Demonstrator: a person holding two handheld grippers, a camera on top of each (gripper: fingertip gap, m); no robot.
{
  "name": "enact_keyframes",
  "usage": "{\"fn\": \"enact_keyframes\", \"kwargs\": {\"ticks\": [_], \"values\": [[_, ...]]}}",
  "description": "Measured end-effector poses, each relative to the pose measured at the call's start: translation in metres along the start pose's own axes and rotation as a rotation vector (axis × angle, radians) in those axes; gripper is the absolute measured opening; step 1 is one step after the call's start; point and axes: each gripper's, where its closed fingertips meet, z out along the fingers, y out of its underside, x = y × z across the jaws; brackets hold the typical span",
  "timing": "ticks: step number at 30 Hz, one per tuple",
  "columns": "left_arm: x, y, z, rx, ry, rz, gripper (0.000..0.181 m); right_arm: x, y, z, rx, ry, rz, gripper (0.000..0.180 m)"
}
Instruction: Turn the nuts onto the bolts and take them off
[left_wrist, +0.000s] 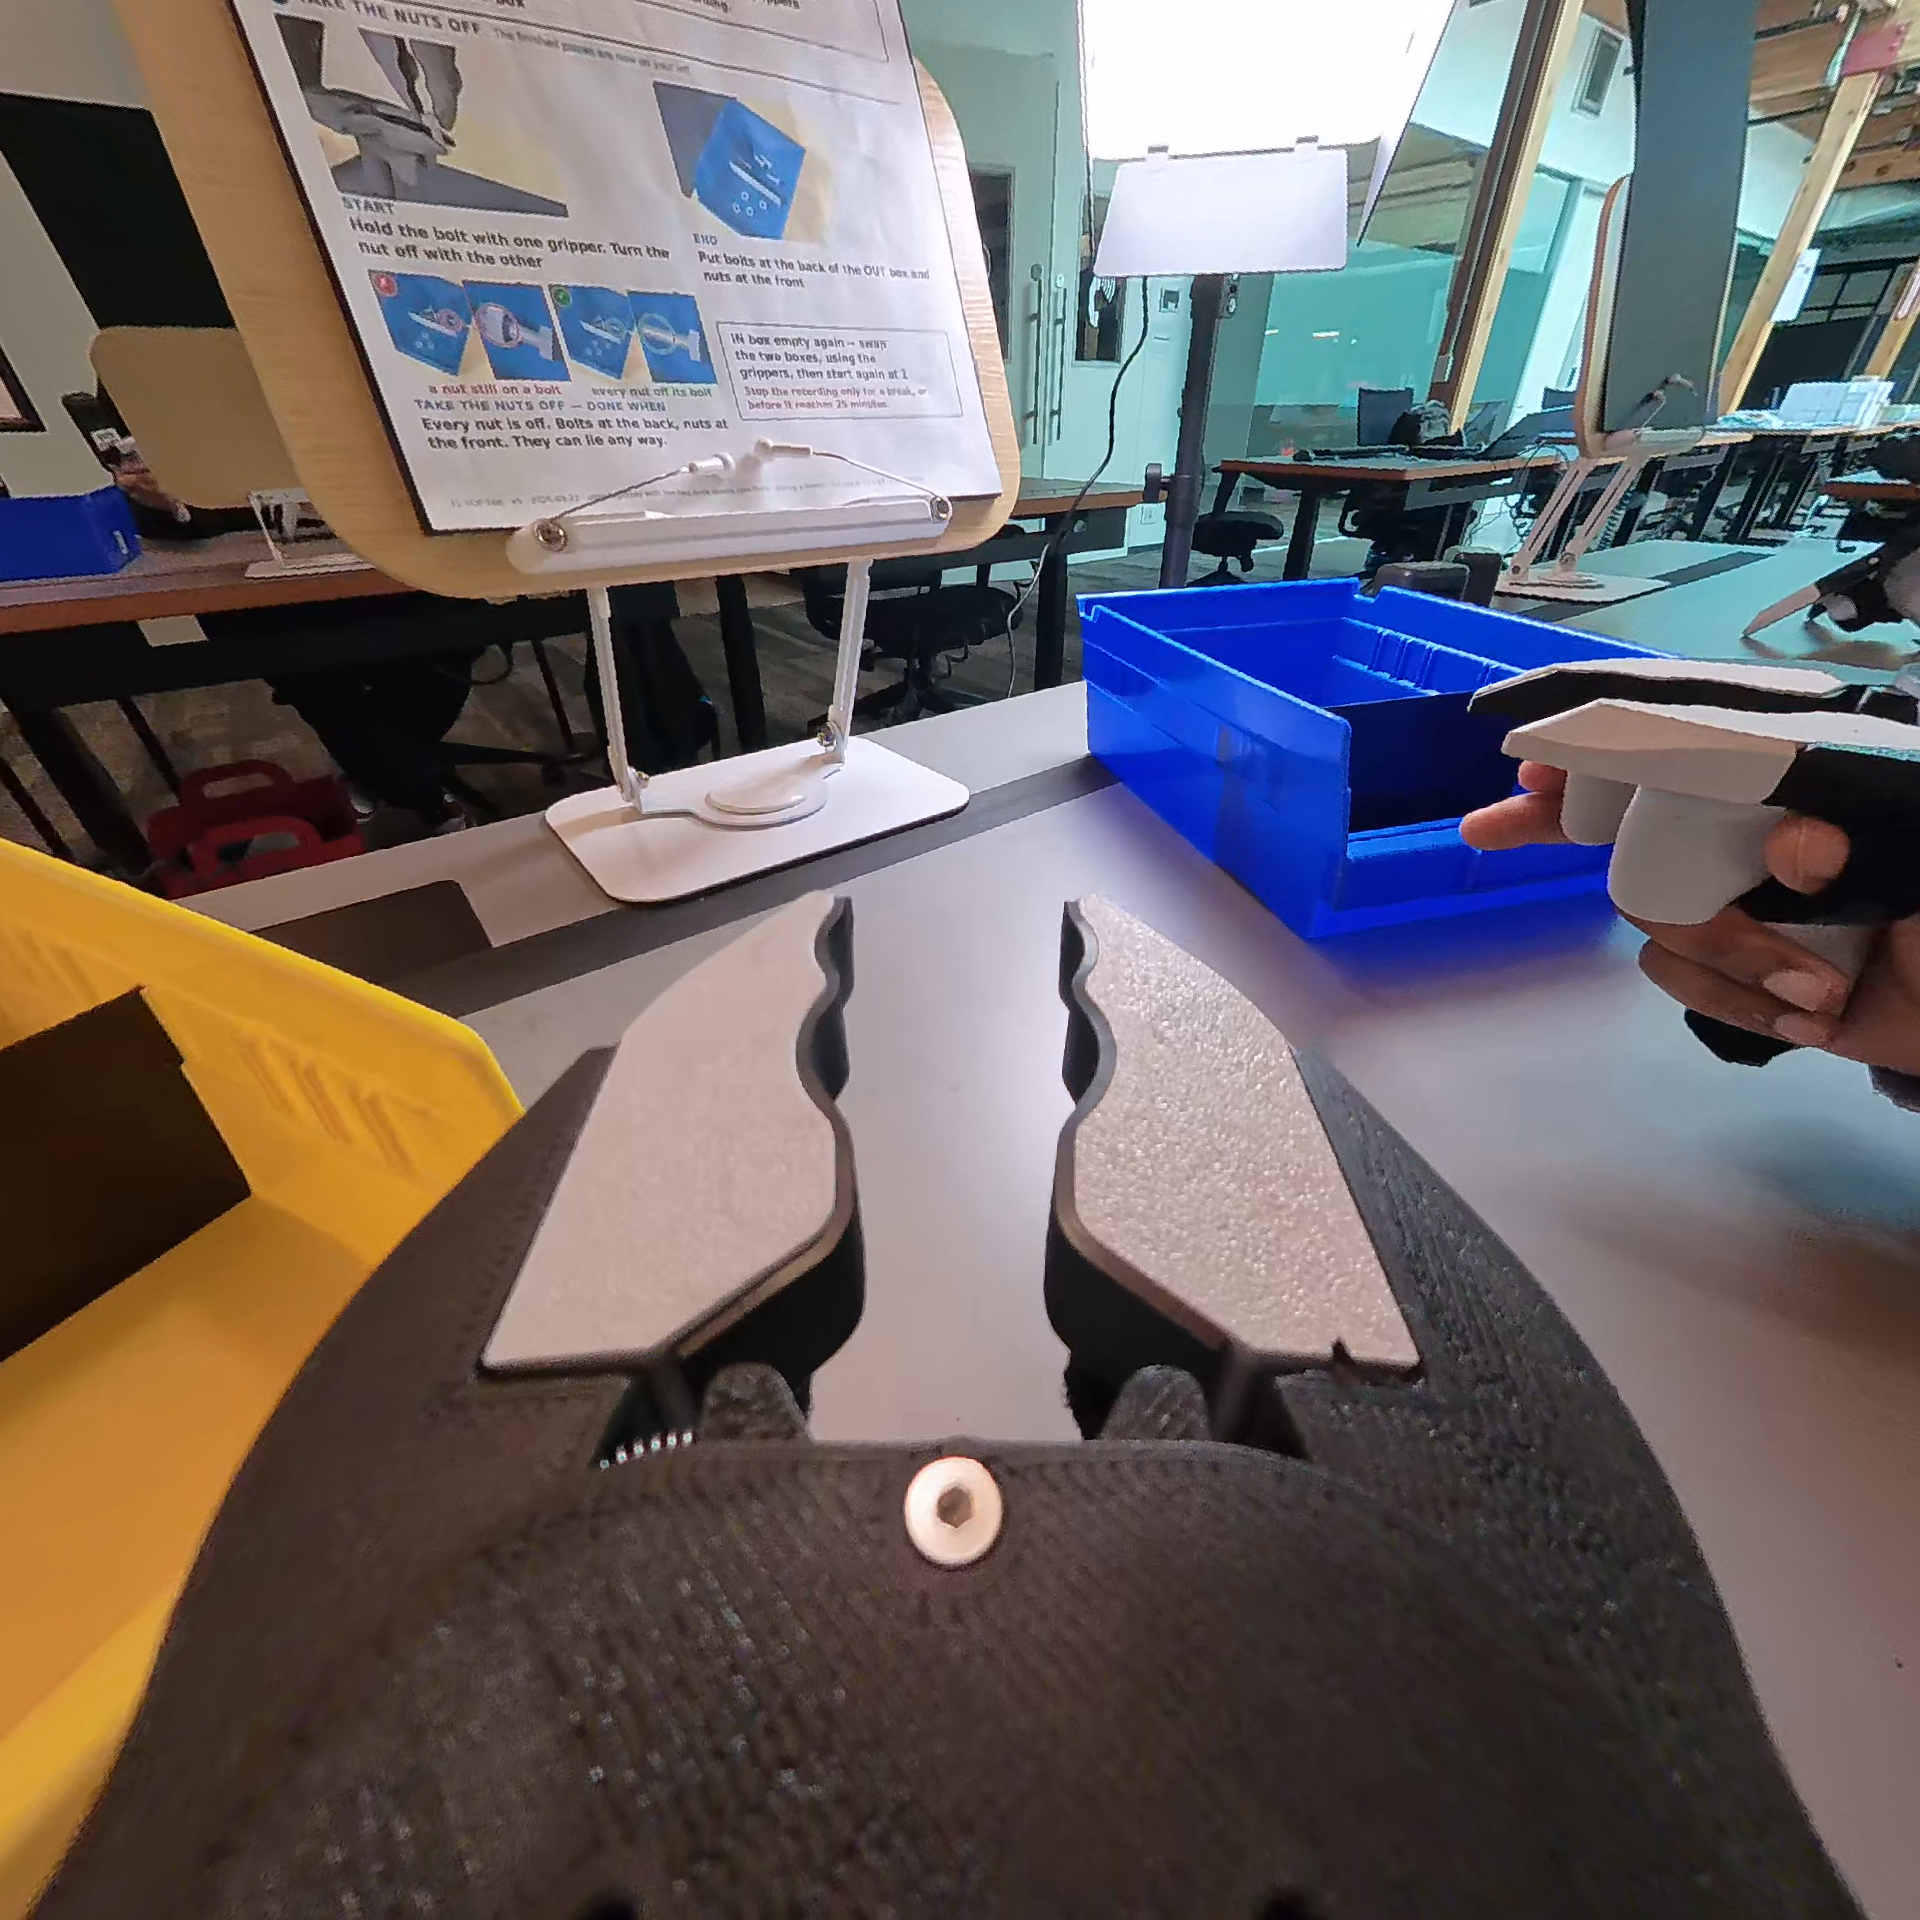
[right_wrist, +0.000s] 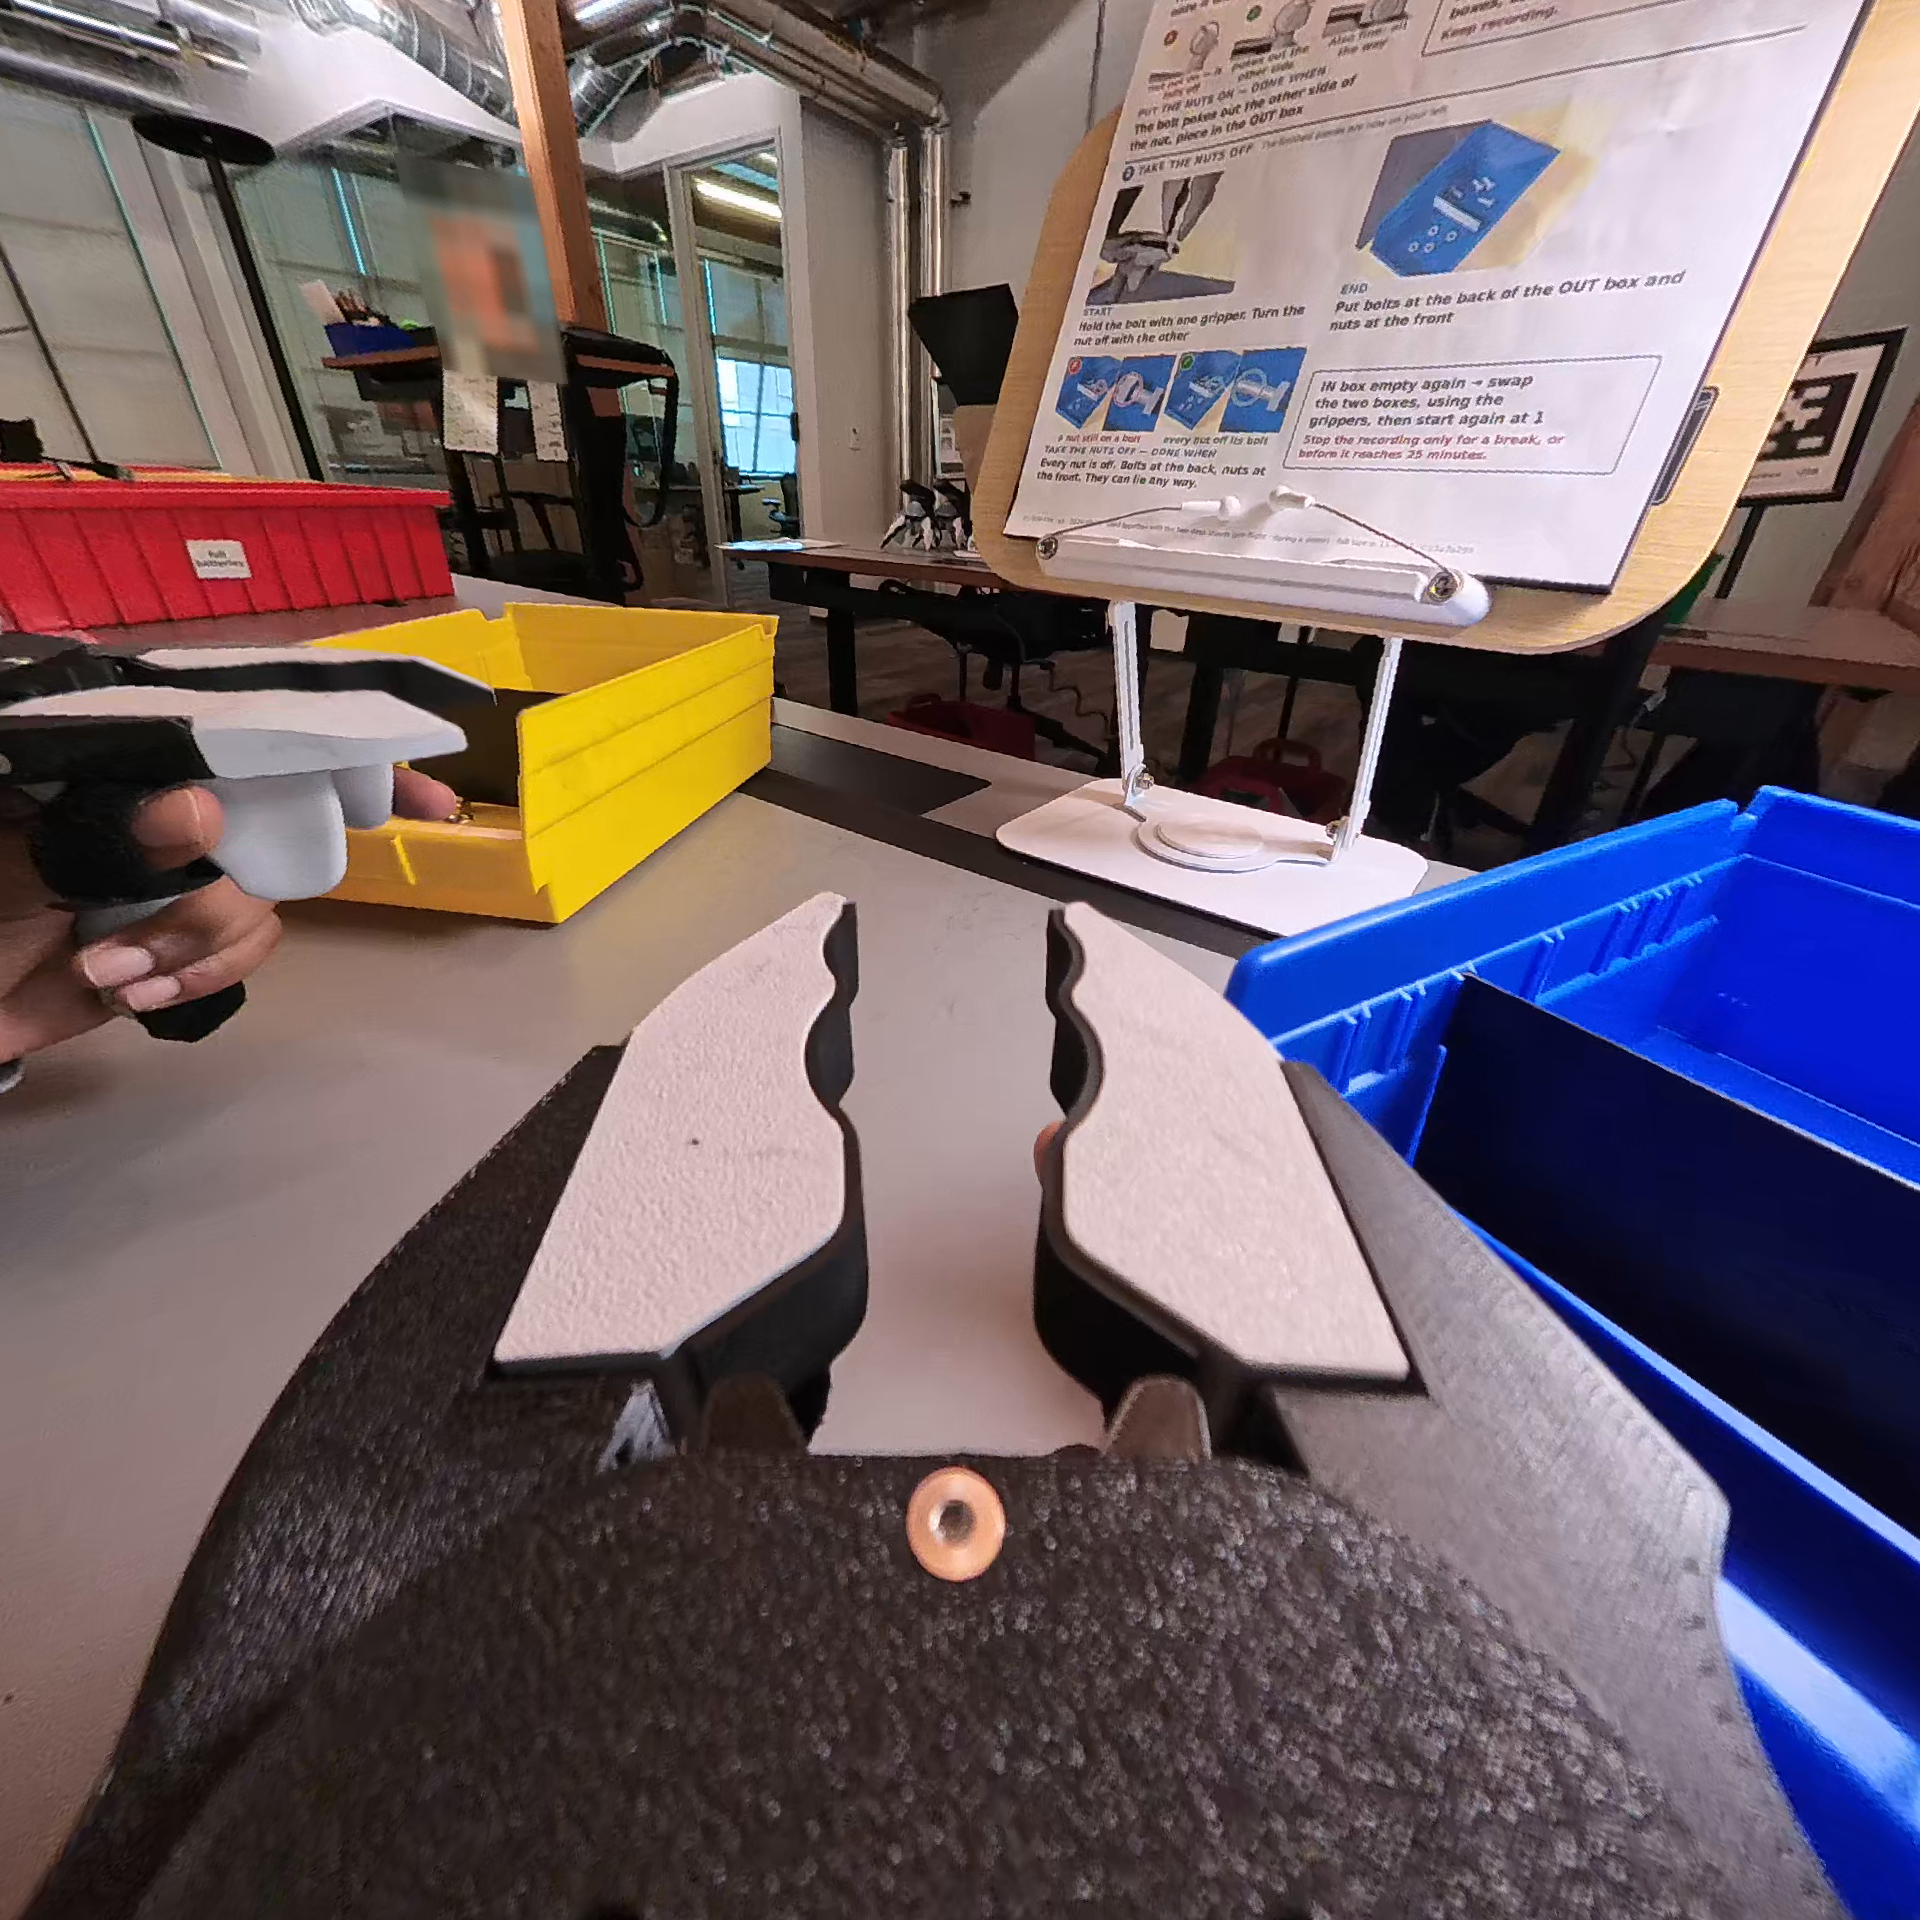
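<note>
Both grippers hover spread and empty over the grey table: left gripper (left_wrist: 951, 935), right gripper (right_wrist: 951, 940). The yellow bin (right_wrist: 623, 748) sits just left of the left gripper, making it the nearer tool. Something brass glints at the bin's front lip, but no nuts or bolts show clearly. The blue bin (left_wrist: 1226, 727) flanks the right.

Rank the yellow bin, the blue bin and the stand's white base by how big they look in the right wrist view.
1. Blue bin, though it is nearest the camera and cut off by the frame, which inflates it.
2. Yellow bin.
3. White base, the smallest.
</note>
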Motion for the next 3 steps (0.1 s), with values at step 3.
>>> {"fn": "enact_keyframes", "kwargs": {"ticks": [3], "values": [[-0.0004,0.0022,0.0007,-0.010,0.001,-0.011,0.038,0.0007,0.0027,0.0023,-0.013,-0.005,0.001,0.034]]}}
